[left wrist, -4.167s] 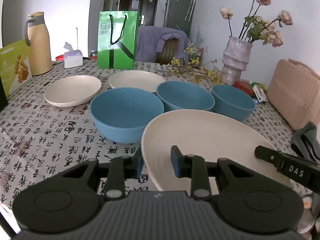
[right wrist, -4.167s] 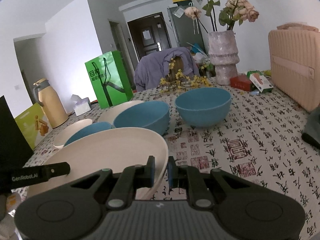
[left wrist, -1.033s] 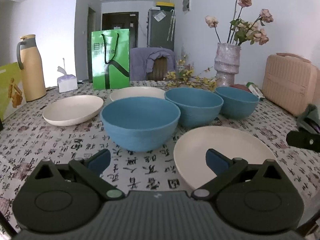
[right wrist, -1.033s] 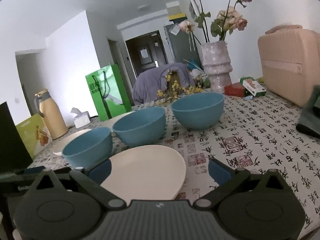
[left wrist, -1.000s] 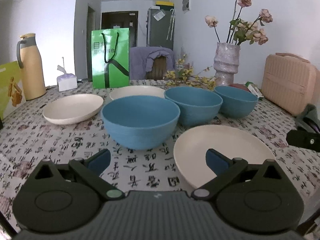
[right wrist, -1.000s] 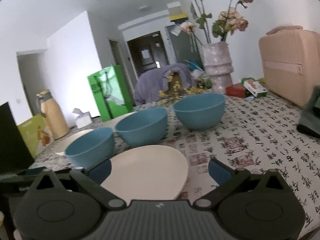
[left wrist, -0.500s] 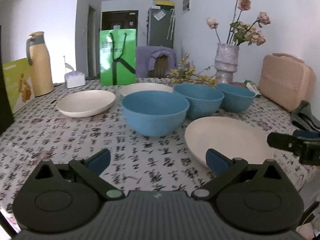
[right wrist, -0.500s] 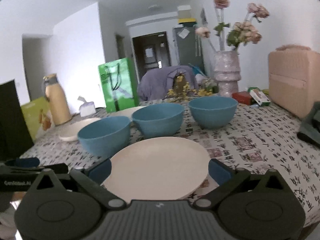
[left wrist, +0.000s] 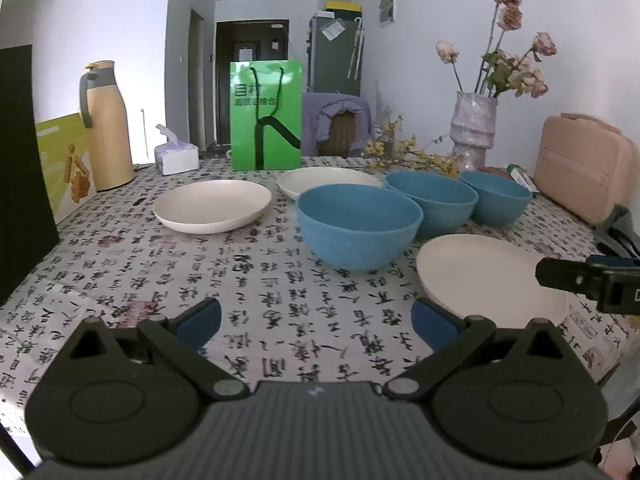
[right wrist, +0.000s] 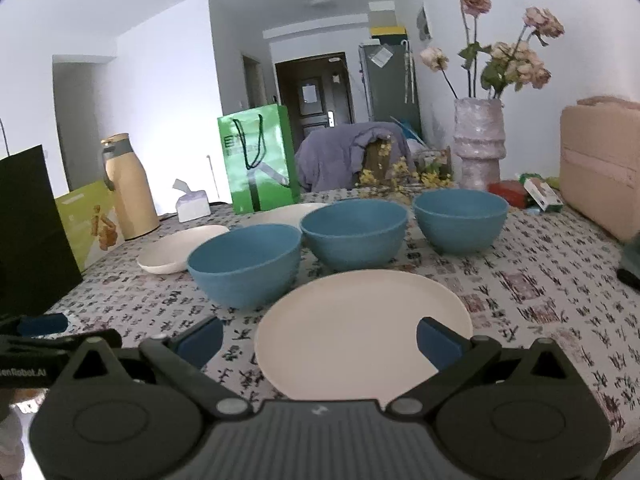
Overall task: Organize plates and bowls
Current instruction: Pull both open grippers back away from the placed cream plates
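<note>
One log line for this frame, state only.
left claw: open, empty | right claw: open, empty | near cream round plate: flat on table | three blue bowls: unstacked | phase: between grasps

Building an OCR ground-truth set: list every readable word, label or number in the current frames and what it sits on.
"enRobot.AI" (start cut off): black left gripper arm, right wrist view.
Large white characters, smaller line below: green paper shopping bag; too blurred to transcribe.
Black calligraphy characters: white printed tablecloth; decorative, not reliably readable.
Yellow-green snack box and small packet beside the textured vase: too small.
</note>
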`<state>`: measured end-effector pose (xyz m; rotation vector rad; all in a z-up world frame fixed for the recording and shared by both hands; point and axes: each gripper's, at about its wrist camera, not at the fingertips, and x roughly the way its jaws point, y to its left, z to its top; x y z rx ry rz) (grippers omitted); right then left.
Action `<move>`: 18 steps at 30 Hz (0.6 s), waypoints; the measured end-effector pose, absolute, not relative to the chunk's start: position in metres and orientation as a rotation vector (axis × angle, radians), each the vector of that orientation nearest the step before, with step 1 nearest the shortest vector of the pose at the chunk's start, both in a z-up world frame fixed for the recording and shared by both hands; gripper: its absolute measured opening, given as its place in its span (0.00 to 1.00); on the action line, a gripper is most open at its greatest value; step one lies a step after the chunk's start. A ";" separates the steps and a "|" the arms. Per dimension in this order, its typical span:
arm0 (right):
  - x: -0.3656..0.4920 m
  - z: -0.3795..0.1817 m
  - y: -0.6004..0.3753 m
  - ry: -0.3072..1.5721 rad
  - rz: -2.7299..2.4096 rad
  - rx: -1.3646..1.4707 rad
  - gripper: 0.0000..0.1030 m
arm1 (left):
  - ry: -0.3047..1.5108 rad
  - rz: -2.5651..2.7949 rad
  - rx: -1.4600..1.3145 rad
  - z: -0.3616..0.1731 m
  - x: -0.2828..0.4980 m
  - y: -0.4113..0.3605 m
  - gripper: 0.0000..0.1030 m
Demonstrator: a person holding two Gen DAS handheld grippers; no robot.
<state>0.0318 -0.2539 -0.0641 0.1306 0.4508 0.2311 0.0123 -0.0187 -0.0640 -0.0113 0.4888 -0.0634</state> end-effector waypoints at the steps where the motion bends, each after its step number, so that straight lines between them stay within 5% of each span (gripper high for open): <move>1: 0.033 -0.063 -0.253 0.452 0.240 0.139 1.00 | 0.490 -0.059 -0.014 -0.064 0.013 -0.016 1.00; 18: 0.069 -0.062 -0.218 0.488 0.287 0.129 1.00 | 0.479 -0.011 -0.068 -0.058 0.031 0.033 1.00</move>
